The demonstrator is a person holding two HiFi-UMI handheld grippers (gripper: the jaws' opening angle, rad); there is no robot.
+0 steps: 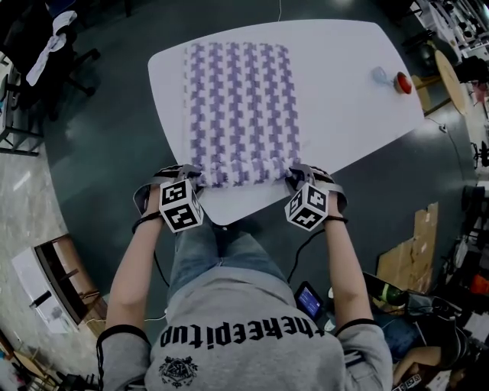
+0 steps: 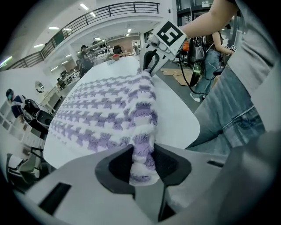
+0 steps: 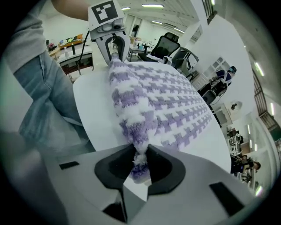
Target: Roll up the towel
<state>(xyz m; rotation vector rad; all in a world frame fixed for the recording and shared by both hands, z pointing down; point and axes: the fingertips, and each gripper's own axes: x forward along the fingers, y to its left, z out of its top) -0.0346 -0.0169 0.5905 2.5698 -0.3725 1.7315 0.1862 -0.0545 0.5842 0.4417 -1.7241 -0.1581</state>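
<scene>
While the towel [image 1: 241,107] spreads ahead, left tool [image 2: 142,165] and right tool [image 3: 140,163] clamp its near corners

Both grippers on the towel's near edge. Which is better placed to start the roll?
Left, slightly: the left gripper clamps a thick fold of the towel; the right gripper pinches only a thin tip. Likely needs both.

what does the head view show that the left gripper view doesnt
Only the head view: the far end of the towel, a red thing near the right edge of the table, and the person's grey top. Only the left gripper view: the left gripper pinching a bunched near corner between its jaws, plus a railing overhead. Both: towel, white table, and the right gripper on the other near corner.
</scene>
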